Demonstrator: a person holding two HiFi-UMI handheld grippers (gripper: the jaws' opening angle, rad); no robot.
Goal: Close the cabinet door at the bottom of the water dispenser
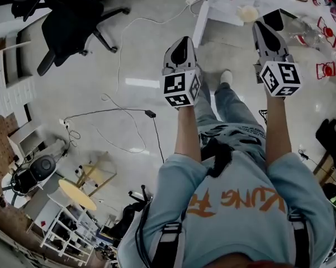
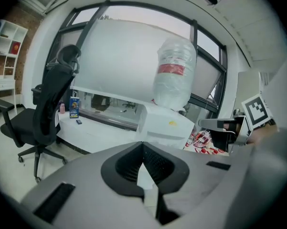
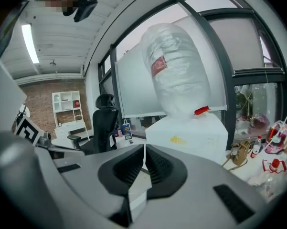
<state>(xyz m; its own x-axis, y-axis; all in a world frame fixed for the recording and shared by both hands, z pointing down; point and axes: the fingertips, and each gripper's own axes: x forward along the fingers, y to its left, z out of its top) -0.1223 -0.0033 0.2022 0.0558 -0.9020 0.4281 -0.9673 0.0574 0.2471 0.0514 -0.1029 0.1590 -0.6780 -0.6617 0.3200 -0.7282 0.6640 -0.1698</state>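
Ideally both hands sink lower before any push, since the cabinet door belongs at the foot of the water dispenser (image 3: 191, 132) and lies hidden beneath both gripper bodies. The left gripper (image 2: 143, 149) and right gripper (image 3: 144, 149) each have jaws pressed together, carrying nothing. The dispenser stands ahead of both, its bottle (image 3: 174, 75) rising above the jaw tips.

Glossy pale floor (image 1: 151, 52): black office chair (image 1: 72, 21), loose black cable (image 1: 150, 114).
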